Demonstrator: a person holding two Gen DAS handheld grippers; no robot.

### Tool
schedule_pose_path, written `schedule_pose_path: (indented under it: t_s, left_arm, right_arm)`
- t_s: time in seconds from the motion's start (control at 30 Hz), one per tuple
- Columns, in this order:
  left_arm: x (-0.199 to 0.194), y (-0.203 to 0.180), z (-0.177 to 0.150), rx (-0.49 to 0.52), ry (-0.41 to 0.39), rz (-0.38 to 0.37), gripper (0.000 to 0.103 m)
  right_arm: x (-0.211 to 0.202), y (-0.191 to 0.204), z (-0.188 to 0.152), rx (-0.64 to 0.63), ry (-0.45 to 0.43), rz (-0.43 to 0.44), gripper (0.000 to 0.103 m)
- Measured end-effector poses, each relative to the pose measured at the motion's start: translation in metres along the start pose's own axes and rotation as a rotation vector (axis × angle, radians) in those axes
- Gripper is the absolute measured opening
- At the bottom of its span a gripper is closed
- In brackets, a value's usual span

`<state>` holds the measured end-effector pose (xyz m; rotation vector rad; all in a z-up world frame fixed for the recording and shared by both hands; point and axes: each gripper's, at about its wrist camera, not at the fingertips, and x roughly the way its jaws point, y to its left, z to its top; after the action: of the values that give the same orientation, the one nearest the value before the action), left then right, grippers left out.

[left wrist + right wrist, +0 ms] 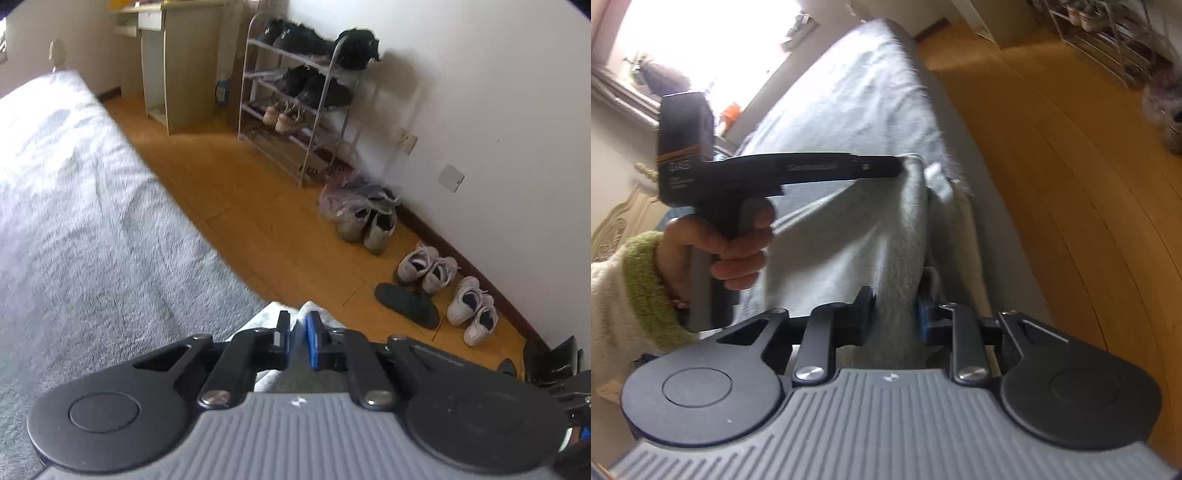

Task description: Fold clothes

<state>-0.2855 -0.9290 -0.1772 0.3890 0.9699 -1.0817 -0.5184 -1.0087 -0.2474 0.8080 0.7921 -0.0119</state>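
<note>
1. Garment (886,236) is only picked up so far, I judge no fold is made yet. It is pale grey, hanging between my 2 tongs over the edge of the bed (74,206), partly above the floor (266,229).
2. Left tongs (297,334): closed on a bunched bit of the cloth. In the left view a small pale lump sticks out past the tips. In the right view the same tongs pinch the top corner, w/ my hand (735,240) on the grip.
3. Right tongs (895,317): closed on a thicker bundle of the same garment, black pad one side, blue pad other side, cloth pressed between.
4. Left to do, as I judge: spread it flat on the bed, then make all folds. Which type of garment, I cannot tell.
5. Materials: garment looks soft, fleece-like, matte, falls in long heavy pleats. Bed cover is grey, rough like towel, w/ creases. Floor is smooth yellow wood planks.
6. Sleeve (635,295) is fuzzy, cream w/ green cuff.
</note>
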Motion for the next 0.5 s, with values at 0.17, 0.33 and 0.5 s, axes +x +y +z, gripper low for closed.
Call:
schedule_pose_path:
  t_s: [0.17,0.33,0.5]
  left_arm:
    - [0.007,-0.007,0.004,-0.009,0.0,-0.019,0.008]
    - [0.019,-0.012,0.004,-0.016,0.0,-0.04,0.008]
    - [0.032,-0.011,0.0,-0.026,0.015,-0.04,0.01]
  right_arm:
    - [-0.006,0.008,-0.002,-0.067,-0.006,-0.037,0.019]
    - [-0.006,-0.018,0.001,0.004,-0.003,-0.033,0.016]
    - [-0.007,-0.025,-0.002,-0.017,0.01,-0.048,0.016]
